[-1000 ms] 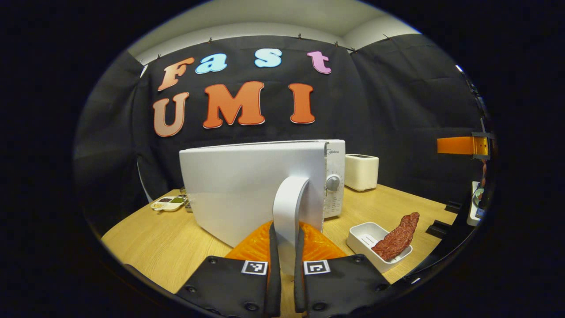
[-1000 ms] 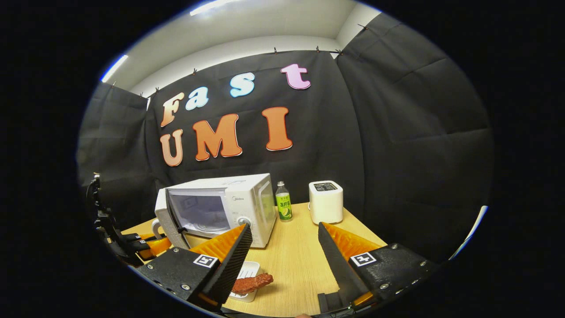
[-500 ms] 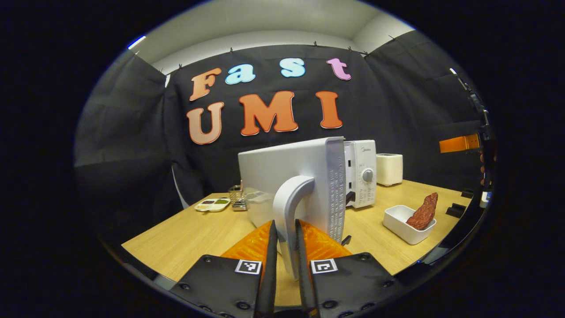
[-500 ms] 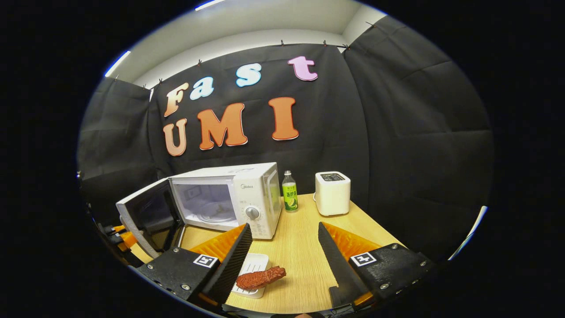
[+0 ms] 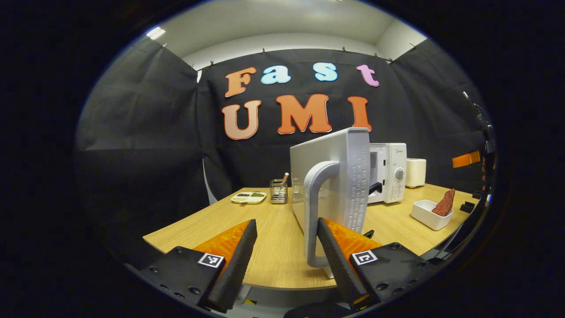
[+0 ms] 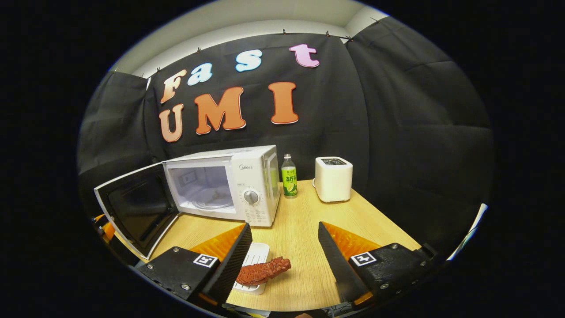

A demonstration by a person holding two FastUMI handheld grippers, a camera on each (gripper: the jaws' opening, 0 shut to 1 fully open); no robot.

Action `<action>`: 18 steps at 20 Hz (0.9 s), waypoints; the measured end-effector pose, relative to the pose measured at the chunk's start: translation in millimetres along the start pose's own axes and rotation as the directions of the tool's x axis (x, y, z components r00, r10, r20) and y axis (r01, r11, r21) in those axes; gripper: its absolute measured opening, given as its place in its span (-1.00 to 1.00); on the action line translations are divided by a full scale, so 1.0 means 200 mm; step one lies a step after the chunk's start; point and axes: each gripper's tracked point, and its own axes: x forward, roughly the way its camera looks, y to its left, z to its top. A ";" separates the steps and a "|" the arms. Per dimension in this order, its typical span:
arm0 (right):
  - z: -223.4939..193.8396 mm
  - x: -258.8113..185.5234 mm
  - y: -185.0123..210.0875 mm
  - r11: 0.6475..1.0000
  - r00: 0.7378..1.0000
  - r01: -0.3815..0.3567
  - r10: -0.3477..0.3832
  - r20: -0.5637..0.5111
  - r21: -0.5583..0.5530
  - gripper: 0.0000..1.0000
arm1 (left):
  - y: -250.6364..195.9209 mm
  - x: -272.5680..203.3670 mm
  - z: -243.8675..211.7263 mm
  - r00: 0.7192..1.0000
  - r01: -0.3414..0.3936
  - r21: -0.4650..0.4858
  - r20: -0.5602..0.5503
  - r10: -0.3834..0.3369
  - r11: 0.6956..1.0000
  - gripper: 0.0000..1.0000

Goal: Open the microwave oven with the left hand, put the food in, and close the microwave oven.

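Microwave oven stands with its door swung wide on the table, so I judge the opening step complete and the loading step in hand. Handle sits between the spread fingers of my left gripper, level and released, touching neither that I can tell. My right gripper, tilted down with jaws apart, hovers above the food, a reddish strip resting across the small white tray near the oven. Next I must lower, clamp the strip, and carry it into the cavity.
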 end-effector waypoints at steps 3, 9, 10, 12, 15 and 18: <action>-0.07 0.02 0.01 1.000 0.999 0.008 -0.008 -0.033 -0.011 0.87 | 0.20 -0.02 -0.03 0.997 -0.073 0.025 -0.013 0.074 0.997 0.79; -0.18 0.09 0.04 1.000 0.995 0.025 -0.026 -0.098 -0.013 0.88 | 0.48 -0.07 0.04 0.992 -0.125 -0.012 0.030 0.126 0.992 0.79; -0.19 0.09 0.04 0.999 0.993 0.031 -0.032 -0.109 -0.011 0.88 | 0.54 -0.08 0.05 0.989 -0.143 -0.014 0.031 0.144 0.990 0.79; -0.23 0.11 0.03 0.999 0.990 0.045 -0.045 -0.133 -0.006 0.88 | 0.63 -0.07 0.03 0.985 -0.169 -0.022 0.018 0.170 0.985 0.79; -0.30 0.14 0.01 0.997 0.982 0.071 -0.068 -0.174 0.010 0.88 | 0.70 -0.03 -0.03 0.982 -0.187 -0.030 -0.019 0.187 0.982 0.65; -0.37 0.16 -0.01 0.995 0.973 0.094 -0.082 -0.216 0.046 0.88 | 0.72 0.02 -0.04 0.982 -0.189 -0.059 -0.029 0.187 0.980 0.72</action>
